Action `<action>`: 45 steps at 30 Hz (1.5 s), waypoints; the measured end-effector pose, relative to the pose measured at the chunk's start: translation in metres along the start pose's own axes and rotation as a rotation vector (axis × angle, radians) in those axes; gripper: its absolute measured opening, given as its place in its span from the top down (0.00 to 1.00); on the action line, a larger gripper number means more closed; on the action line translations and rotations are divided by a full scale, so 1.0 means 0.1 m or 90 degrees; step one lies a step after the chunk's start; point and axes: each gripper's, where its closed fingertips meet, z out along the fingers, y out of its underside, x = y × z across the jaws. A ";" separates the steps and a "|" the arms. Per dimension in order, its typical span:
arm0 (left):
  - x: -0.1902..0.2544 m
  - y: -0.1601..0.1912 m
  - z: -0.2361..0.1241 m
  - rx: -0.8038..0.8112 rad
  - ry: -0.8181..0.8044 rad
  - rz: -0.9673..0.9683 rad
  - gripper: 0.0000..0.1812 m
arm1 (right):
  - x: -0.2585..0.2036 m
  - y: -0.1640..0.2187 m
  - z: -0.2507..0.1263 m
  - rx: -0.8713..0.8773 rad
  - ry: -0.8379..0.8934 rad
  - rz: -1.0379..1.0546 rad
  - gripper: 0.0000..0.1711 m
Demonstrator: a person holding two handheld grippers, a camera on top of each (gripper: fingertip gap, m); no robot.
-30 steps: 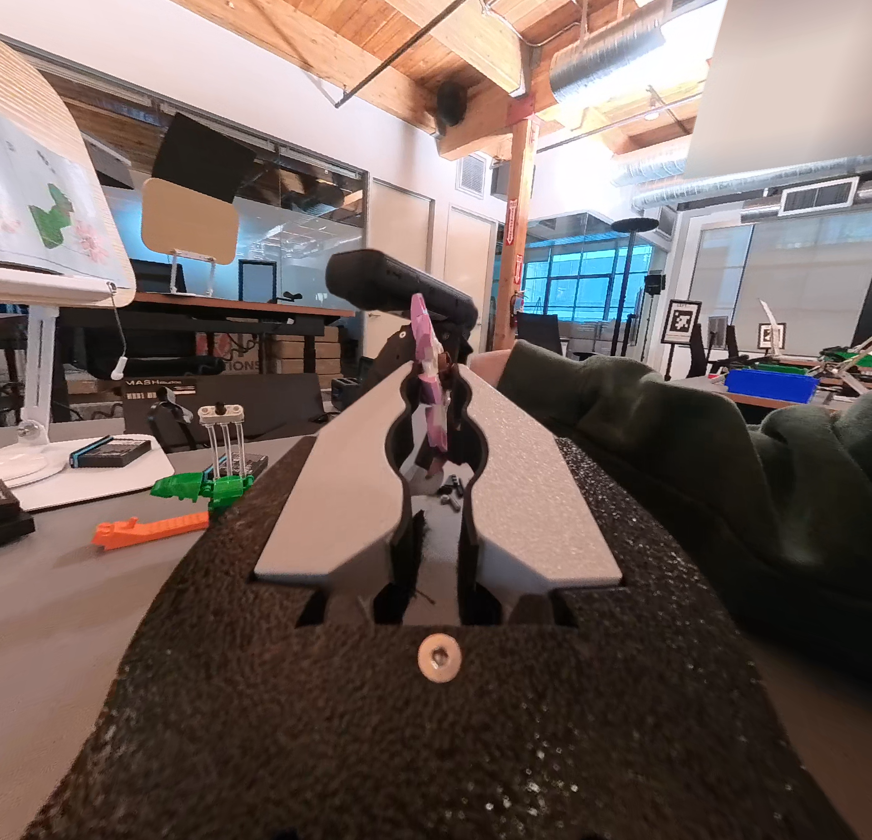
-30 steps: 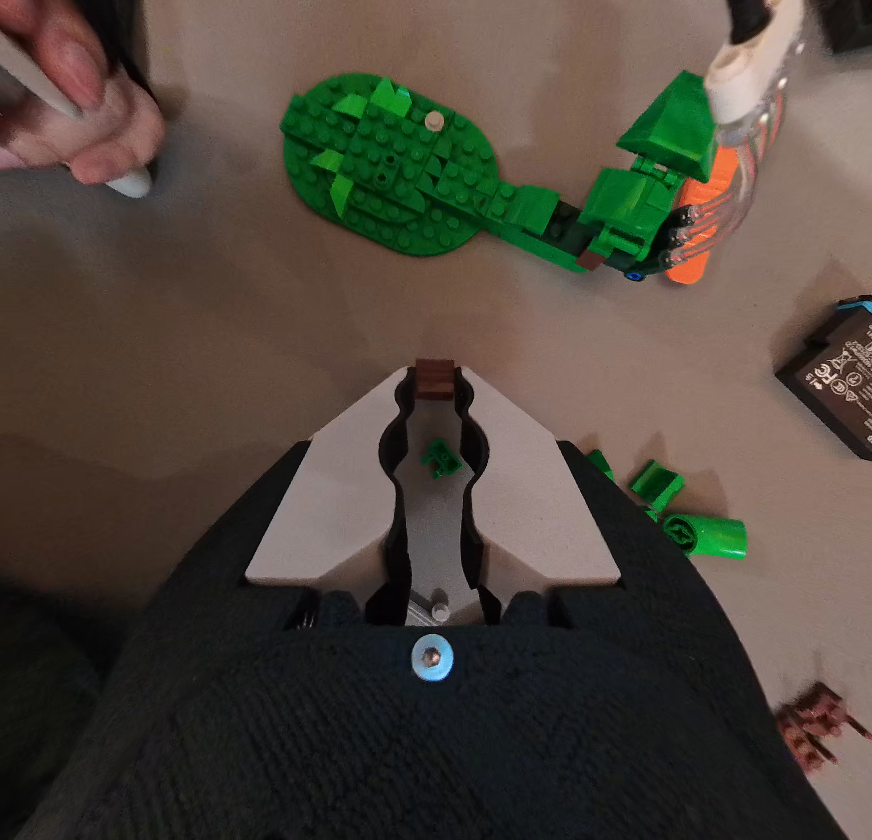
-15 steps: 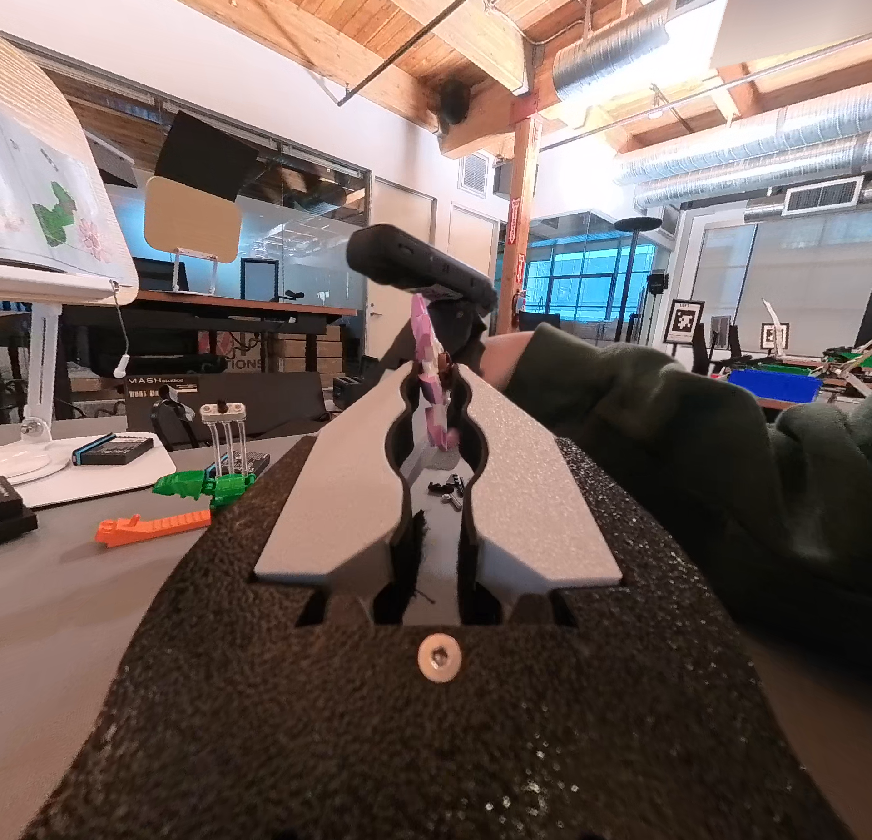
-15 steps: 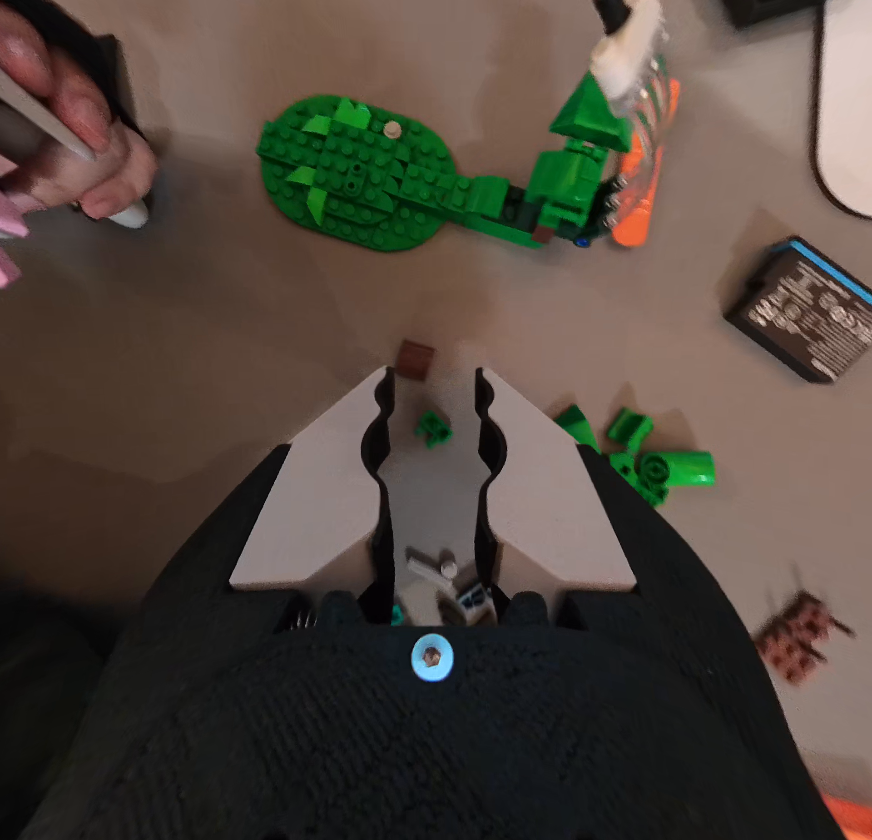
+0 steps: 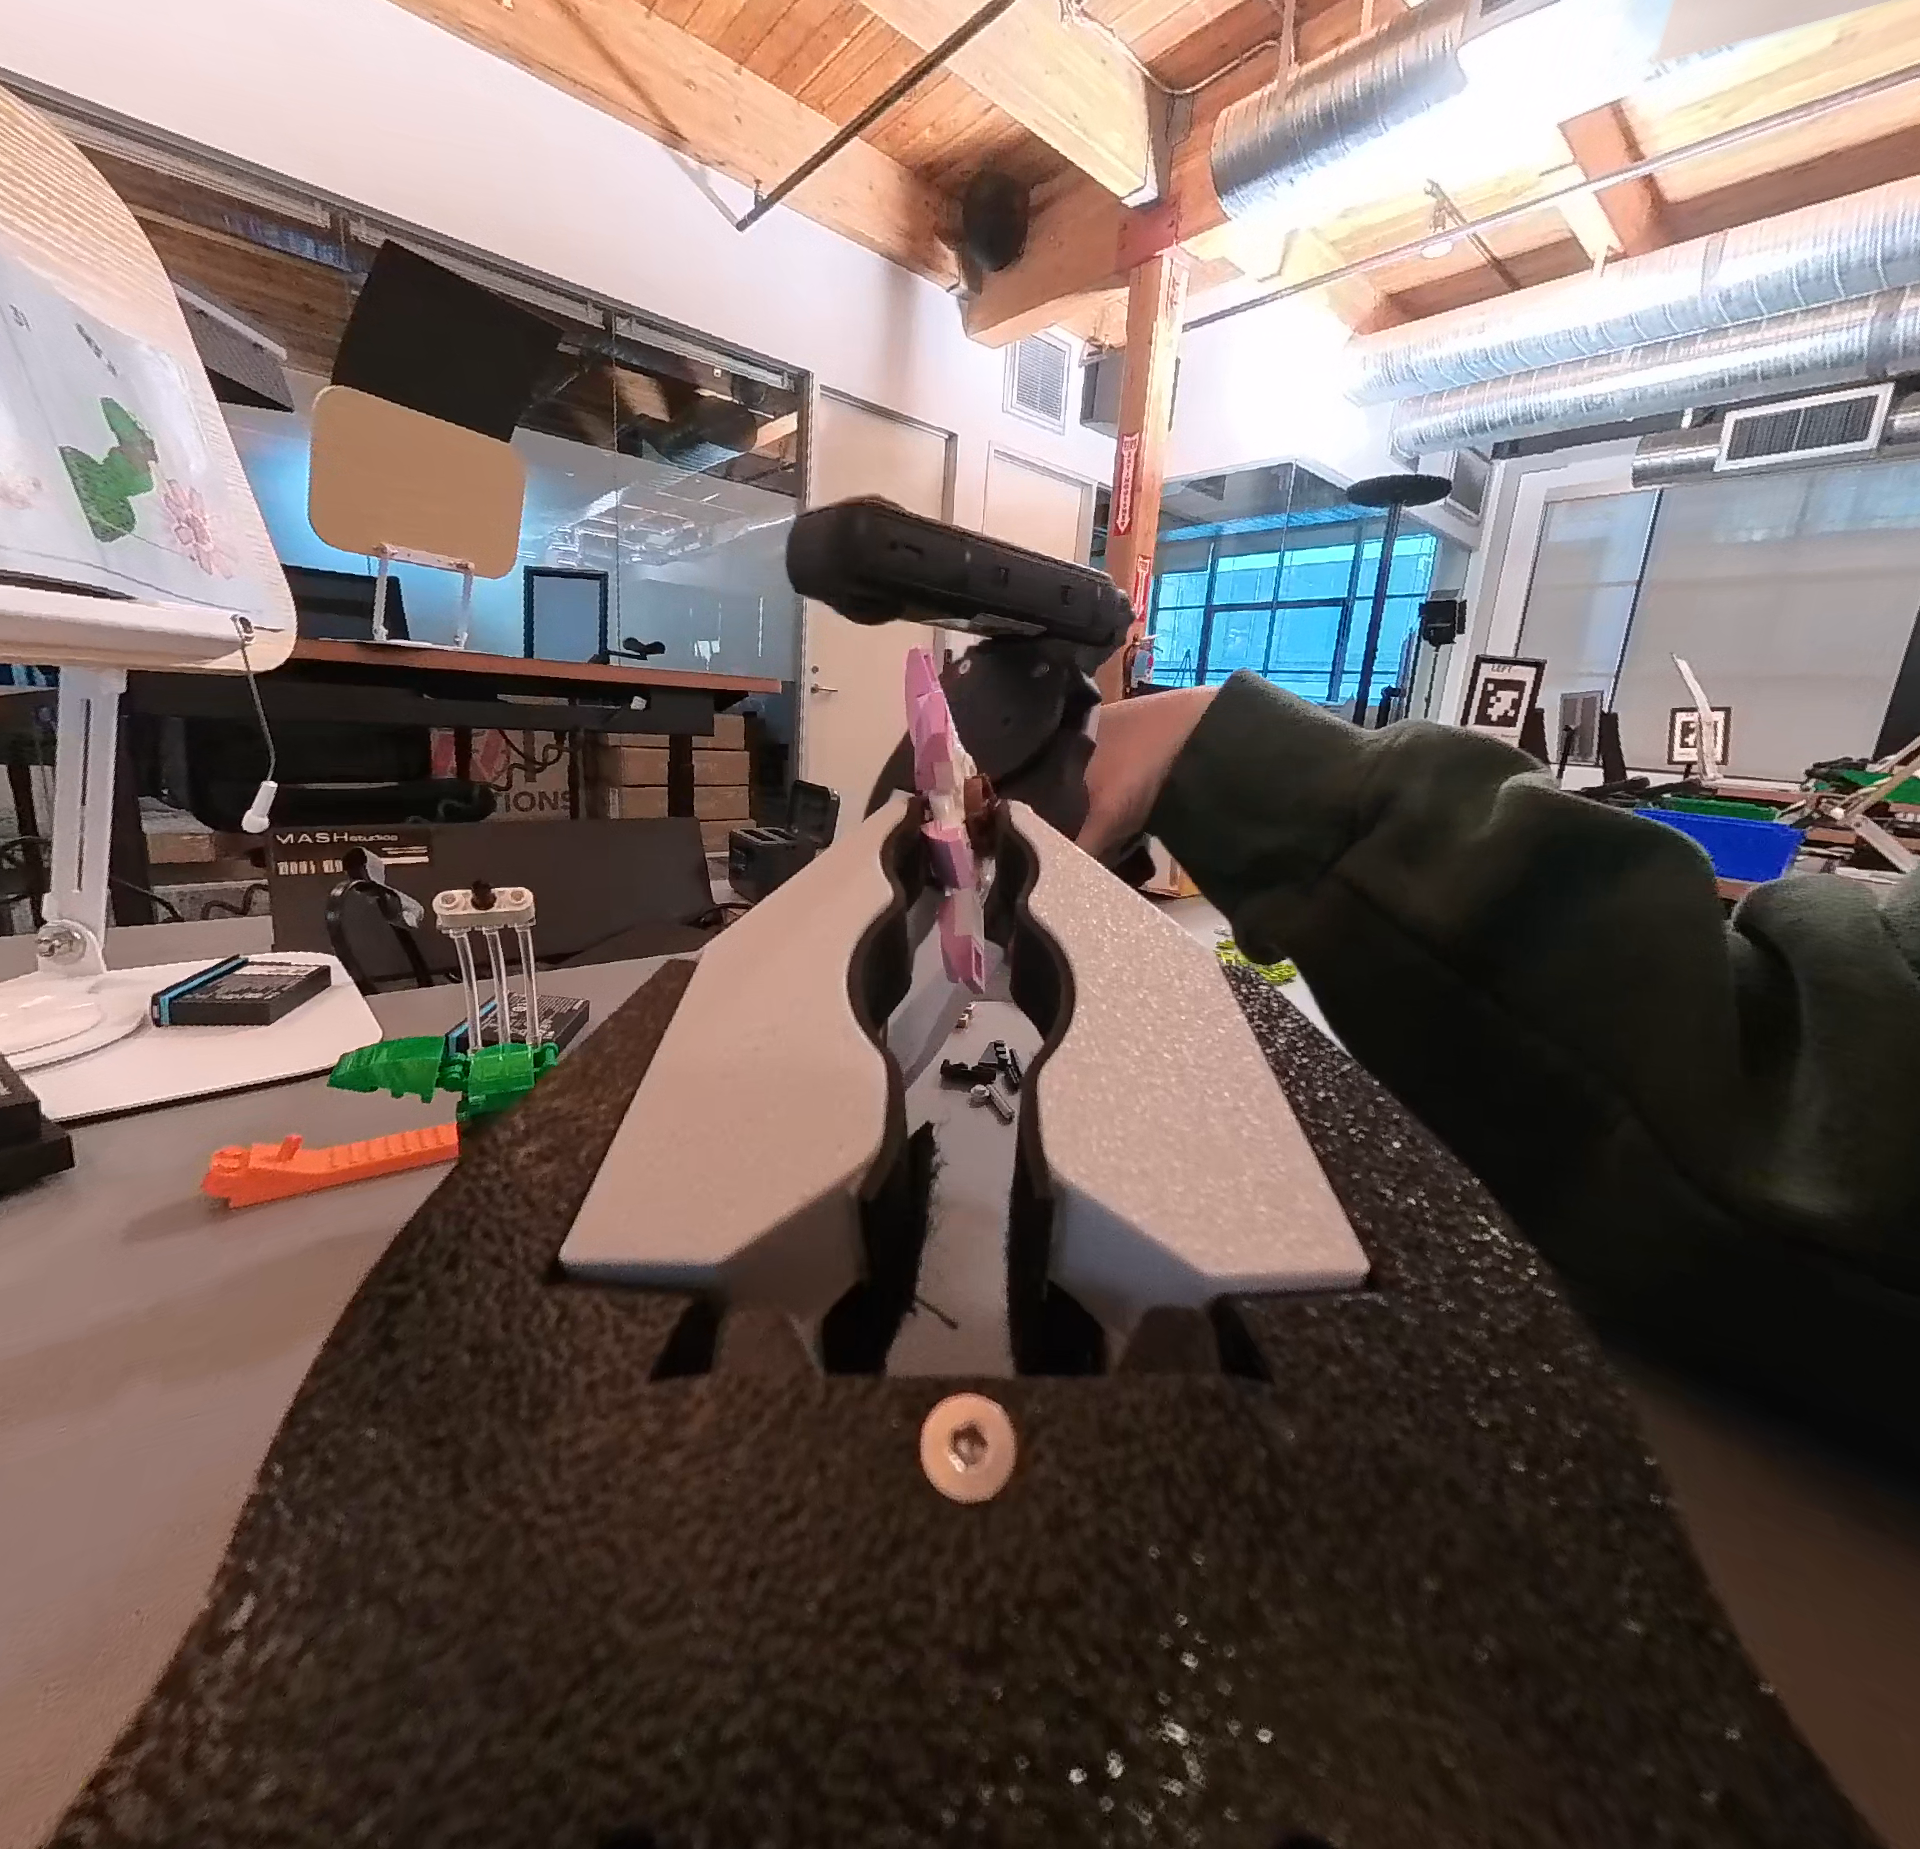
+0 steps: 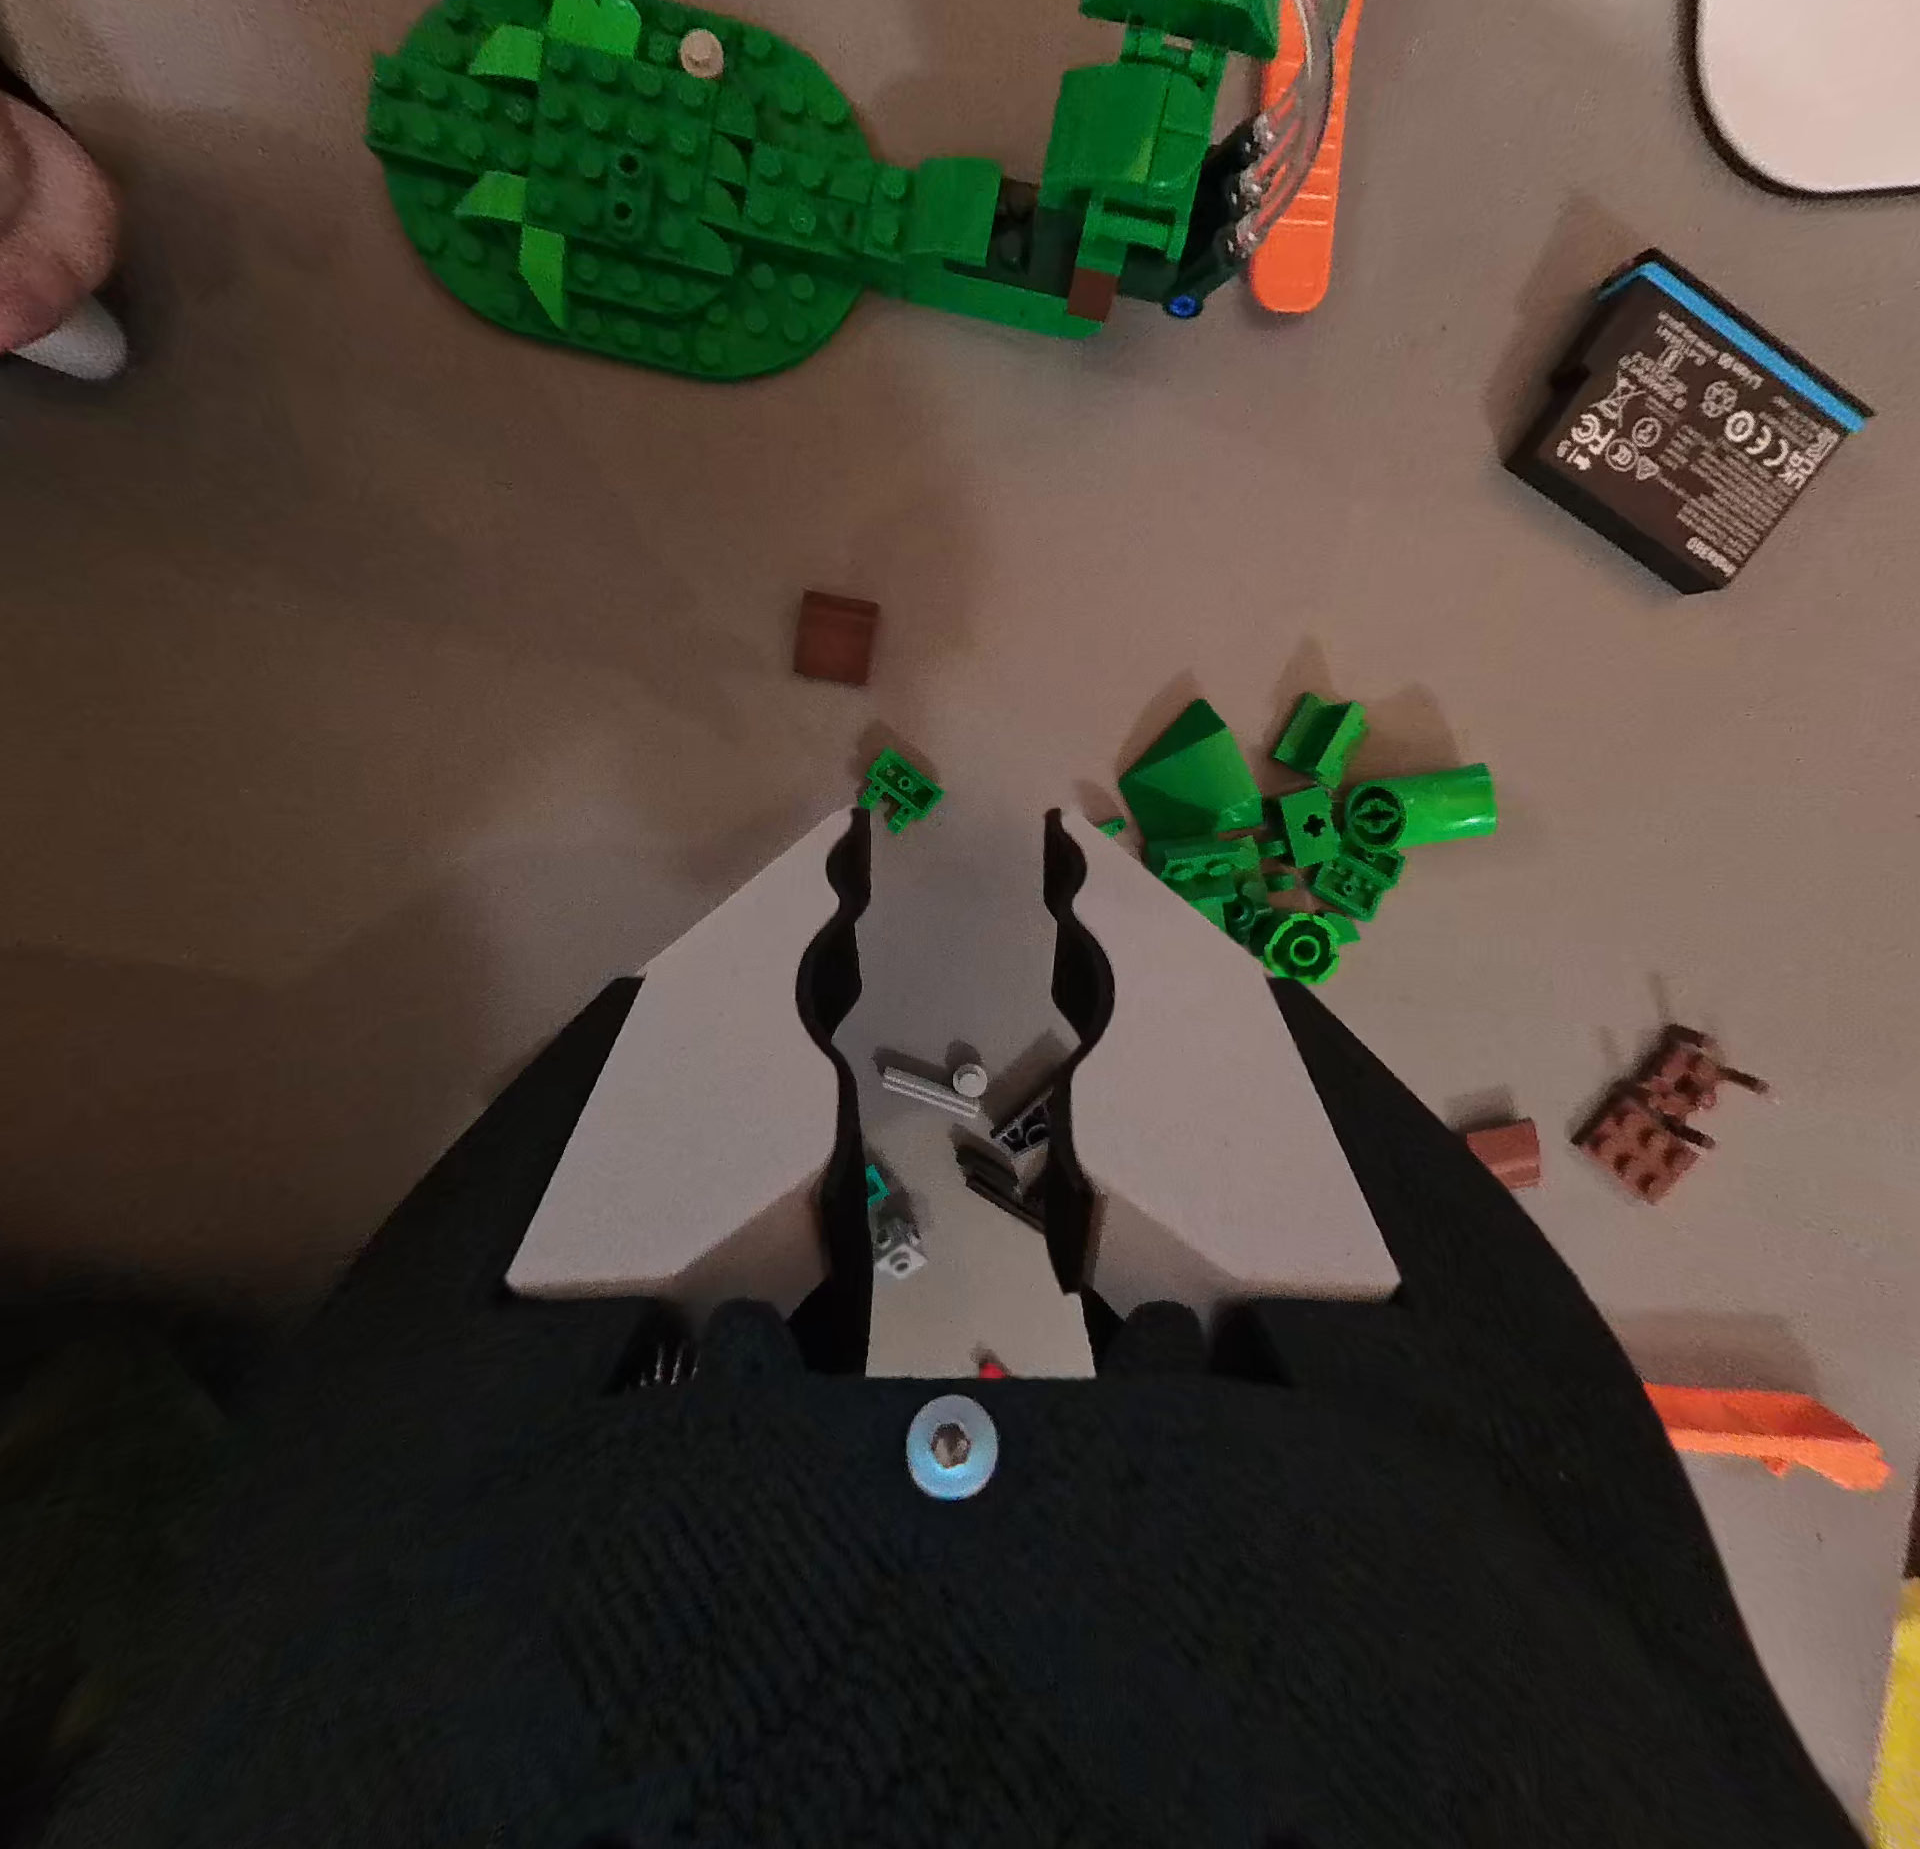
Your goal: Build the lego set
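Left wrist view: my left gripper point(image 5: 961, 823) has its jaws nearly closed on a pink lego flower piece point(image 5: 945, 812), held upright at frame centre.
Left of frame: green lego build point(image 5: 442, 1067) and orange brick separator point(image 5: 332, 1160) lie on the table point(image 5: 156, 1332).
Right wrist view: my right gripper point(image 6: 951, 828) hangs over the table with jaws parted, holding nothing.
Ahead of tips: brown tile point(image 6: 836, 636) lies apart; small green clip piece point(image 6: 902, 789) sits by the left tip.
Top: green leaf plate point(image 6: 613, 178).
Right: loose green pieces point(image 6: 1299, 843), black battery point(image 6: 1683, 428).

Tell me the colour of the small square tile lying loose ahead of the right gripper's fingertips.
Reddish brown; the small square tile shows best in the right wrist view.
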 end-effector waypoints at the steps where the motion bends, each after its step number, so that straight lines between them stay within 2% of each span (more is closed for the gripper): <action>1: 0.00 0.00 0.00 0.000 0.000 -0.001 0.95 | 0.00 0.01 0.00 0.000 -0.005 0.007 0.81; 36: -0.02 0.00 0.01 0.002 -0.001 -0.010 0.95 | 0.03 0.07 -0.05 0.007 -0.011 0.038 0.83; 42: -0.06 -0.07 -0.03 0.023 -0.019 0.005 0.95 | 0.12 -0.18 -0.21 0.099 0.034 0.014 0.83; 45: -0.16 -0.19 -0.10 0.051 -0.066 0.050 0.95 | 0.24 -0.43 -0.38 0.177 0.106 -0.019 0.83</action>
